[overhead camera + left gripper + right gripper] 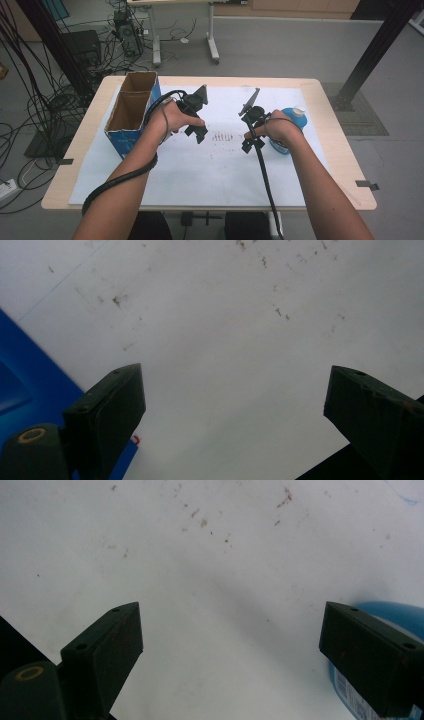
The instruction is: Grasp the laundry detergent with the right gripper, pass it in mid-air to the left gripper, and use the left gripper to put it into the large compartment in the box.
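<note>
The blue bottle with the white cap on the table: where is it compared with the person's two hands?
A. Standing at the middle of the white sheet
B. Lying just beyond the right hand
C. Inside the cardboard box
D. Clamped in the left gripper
B: in the high view the blue bottle lies on its side just past the right hand, and the right gripper is open and holds nothing.

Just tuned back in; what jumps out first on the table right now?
Two hand-held grippers over the white sheet: the left gripper beside the open blue cardboard box at the table's left, the right gripper next to the blue bottle lying on the right. Both have their fingers spread wide with nothing between them. The sheet under them is speckled with small brown marks.
</note>
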Demonstrator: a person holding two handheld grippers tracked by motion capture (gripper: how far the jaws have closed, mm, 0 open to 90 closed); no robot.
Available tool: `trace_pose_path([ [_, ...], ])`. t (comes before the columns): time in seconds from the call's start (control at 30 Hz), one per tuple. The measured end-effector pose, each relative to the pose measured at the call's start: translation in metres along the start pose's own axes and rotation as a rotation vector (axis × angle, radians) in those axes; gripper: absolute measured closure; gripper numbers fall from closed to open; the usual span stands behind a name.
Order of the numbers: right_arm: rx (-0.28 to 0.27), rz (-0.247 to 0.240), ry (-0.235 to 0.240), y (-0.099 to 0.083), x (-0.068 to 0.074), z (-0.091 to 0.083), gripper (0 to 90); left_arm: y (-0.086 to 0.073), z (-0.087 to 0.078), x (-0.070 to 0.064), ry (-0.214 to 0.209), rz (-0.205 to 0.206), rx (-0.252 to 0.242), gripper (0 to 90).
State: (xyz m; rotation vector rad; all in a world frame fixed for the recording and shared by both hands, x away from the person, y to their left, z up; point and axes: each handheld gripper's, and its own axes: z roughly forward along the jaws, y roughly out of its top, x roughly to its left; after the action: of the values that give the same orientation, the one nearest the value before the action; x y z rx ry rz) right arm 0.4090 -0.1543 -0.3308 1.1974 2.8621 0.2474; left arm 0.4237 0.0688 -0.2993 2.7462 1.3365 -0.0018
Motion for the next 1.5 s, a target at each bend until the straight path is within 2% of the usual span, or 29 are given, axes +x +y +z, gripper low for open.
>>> trace_pose_path([
  [0.1, 0.002, -0.004, 0.002, -0.007, 0.001, 0.001, 10.2, -0.007, -0.002, -0.001, -0.009, -0.005, -0.015, 10.1],
  [0.27, -0.018, 0.010, 0.020, -0.017, 0.000, 0.001, 10.2, -0.017, -0.004, -0.004, -0.001, -0.001, -0.018, 10.0],
  [0.4, -0.030, 0.018, 0.031, -0.025, 0.001, 0.002, 10.2, -0.025, -0.005, -0.002, -0.015, -0.010, -0.039, 10.1],
  [0.63, -0.061, 0.029, 0.044, -0.041, -0.002, 0.002, 10.2, -0.038, -0.004, -0.003, -0.013, -0.018, -0.069, 10.1],
  [0.8, -0.100, 0.032, 0.062, -0.054, -0.006, 0.003, 10.2, -0.043, -0.001, -0.005, -0.005, -0.022, -0.081, 10.0],
  [1.07, -0.148, 0.026, 0.063, -0.067, -0.006, 0.003, 10.2, -0.049, 0.004, -0.008, -0.030, -0.033, -0.126, 9.8],
  [1.4, -0.213, 0.051, 0.066, -0.089, -0.009, 0.005, 10.2, -0.060, 0.013, -0.008, -0.046, -0.055, -0.178, 9.4],
  [1.5, -0.233, 0.047, 0.073, -0.096, -0.010, 0.005, 10.2, -0.063, 0.015, -0.008, -0.058, -0.050, -0.195, 9.2],
])
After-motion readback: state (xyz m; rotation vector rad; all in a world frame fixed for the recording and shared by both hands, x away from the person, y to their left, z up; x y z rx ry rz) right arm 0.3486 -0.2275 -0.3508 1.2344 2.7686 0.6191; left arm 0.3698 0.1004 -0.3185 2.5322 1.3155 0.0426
